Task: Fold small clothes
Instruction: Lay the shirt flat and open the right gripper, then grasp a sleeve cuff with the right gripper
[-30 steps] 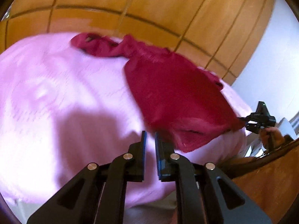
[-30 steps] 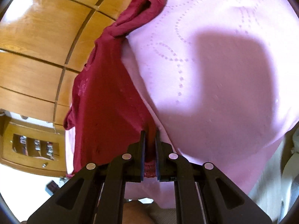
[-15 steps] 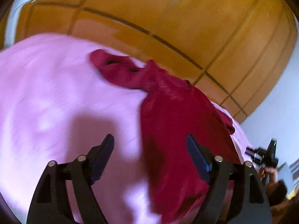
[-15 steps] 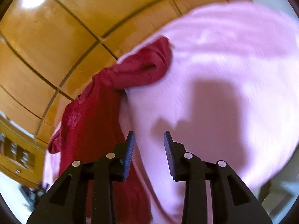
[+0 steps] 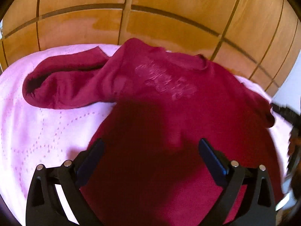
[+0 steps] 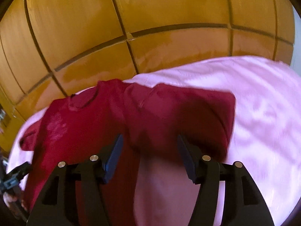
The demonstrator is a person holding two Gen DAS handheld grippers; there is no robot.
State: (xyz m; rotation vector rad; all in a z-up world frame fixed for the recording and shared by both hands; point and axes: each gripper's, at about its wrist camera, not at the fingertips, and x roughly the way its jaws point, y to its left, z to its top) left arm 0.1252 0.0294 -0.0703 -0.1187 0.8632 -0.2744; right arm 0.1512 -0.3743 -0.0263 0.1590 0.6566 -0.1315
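left gripper (image 5: pixel 150 150) fingers gaping, right gripper (image 6: pixel 149 148) half-open, both just opening, gripping nothing; red shirt (image 5: pixel 169 98) lying beneath; smooth sleeve before folding

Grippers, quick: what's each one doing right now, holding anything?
Left gripper: jaws open, just opened wide, nothing held, above the red shirt.
Right gripper: jaws open, just opening, nothing held.
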